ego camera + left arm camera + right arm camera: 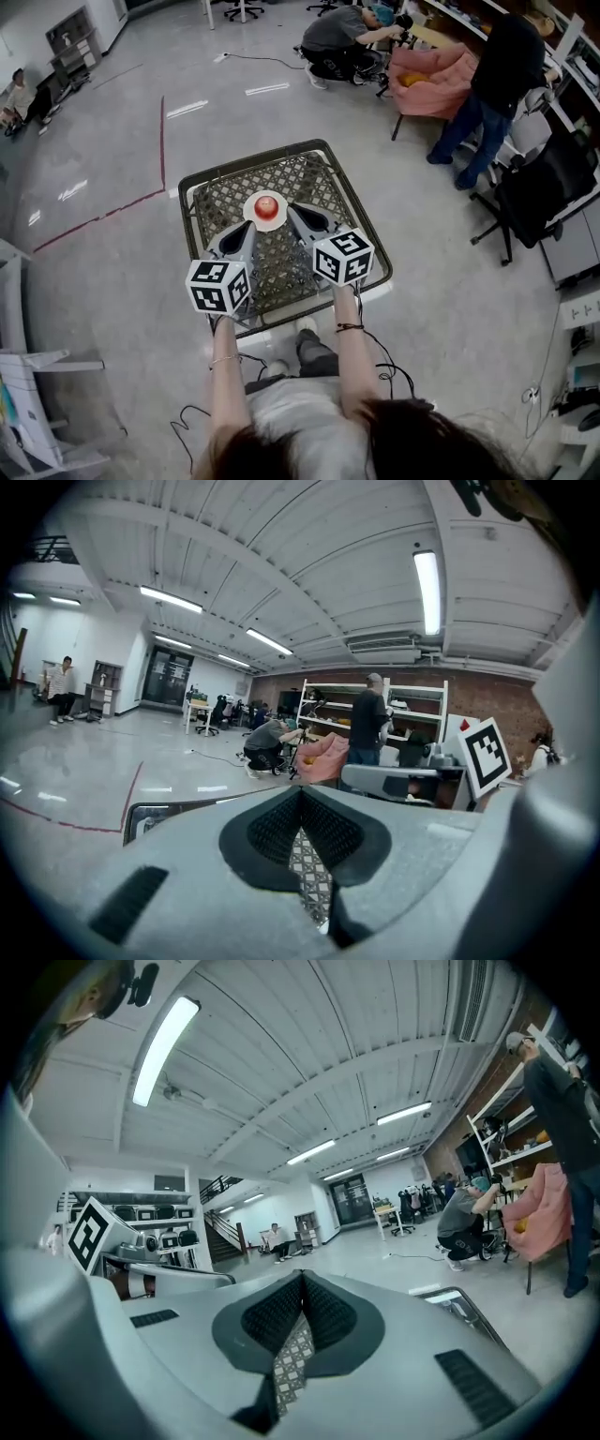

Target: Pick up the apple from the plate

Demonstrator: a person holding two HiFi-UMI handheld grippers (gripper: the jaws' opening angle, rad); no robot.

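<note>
Flanking the fruit w/o gripping it: the left gripper (247,228) has its jaws pressed together w/ nothing btwn the pads. Its own view shows only lattice through the slit below the tips. The right gripper (296,212) is the same, jaws together & empty. Both tips sit at the near rim of the plate (248,207), one each side; can't tell if either touches the rim. The apple (268,205), red, sits on the plate, mid-way across the lattice table (314,178), w/ neither tool on it.

Progress, as I judge it: approach only. Nothing is grasped or lifted yet. Left to do: one gripper has to open, get its jaws round the apple, close, then raise it clear of the plate. W/ both sets of jaws together as now, no grasp is possible.

Writing/labels: none legible. The marker cubes (218,286) on the grippers carry black-&-white square patterns, not text. No brand shows on the grippers, plate or table. Background shelves & gear are too small/blurred to read.
</note>
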